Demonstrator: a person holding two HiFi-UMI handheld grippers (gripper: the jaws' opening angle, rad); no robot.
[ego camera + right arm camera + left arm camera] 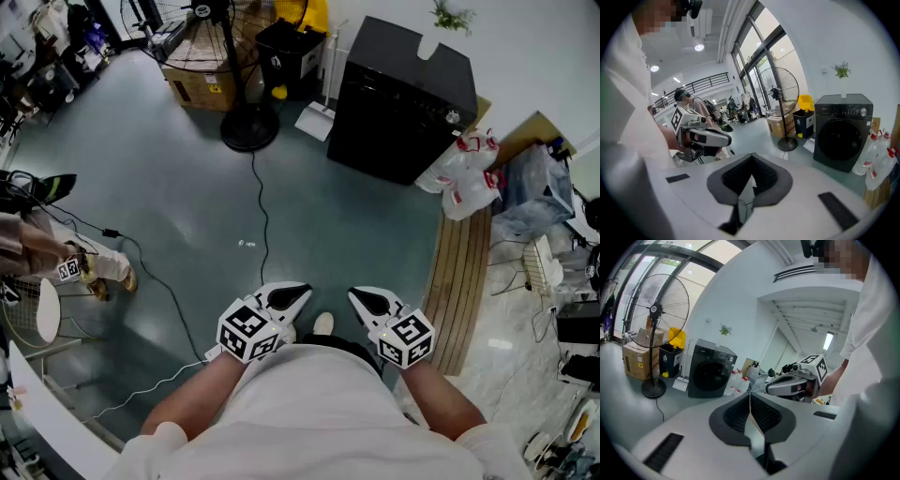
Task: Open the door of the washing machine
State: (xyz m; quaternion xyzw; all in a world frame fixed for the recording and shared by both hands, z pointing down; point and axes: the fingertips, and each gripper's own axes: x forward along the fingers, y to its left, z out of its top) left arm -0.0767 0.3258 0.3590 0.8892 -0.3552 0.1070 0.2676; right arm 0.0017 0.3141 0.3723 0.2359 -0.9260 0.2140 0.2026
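The dark washing machine (pixel 403 103) stands on the floor well ahead of me, with its round door (pixel 708 376) closed; the door (pixel 843 136) shows in the right gripper view too. I hold both grippers close to my body, far from the machine. My left gripper (pixel 292 296) is shut with nothing between its pads, its tips (pixel 750 395) meeting. My right gripper (pixel 362 300) is also shut and empty, its tips (pixel 752 177) together. Each gripper sees the other beside it: the right gripper (pixel 790 384) and the left gripper (pixel 705 137).
A standing fan (pixel 248 122) with a cable (pixel 262 211) trailing over the floor stands left of the machine, beside a cardboard box (pixel 202 80) and a black bin (pixel 286 52). Plastic bags (pixel 464 183) and a wooden strip (pixel 464 281) lie to the right. Another person (pixel 56 253) is at far left.
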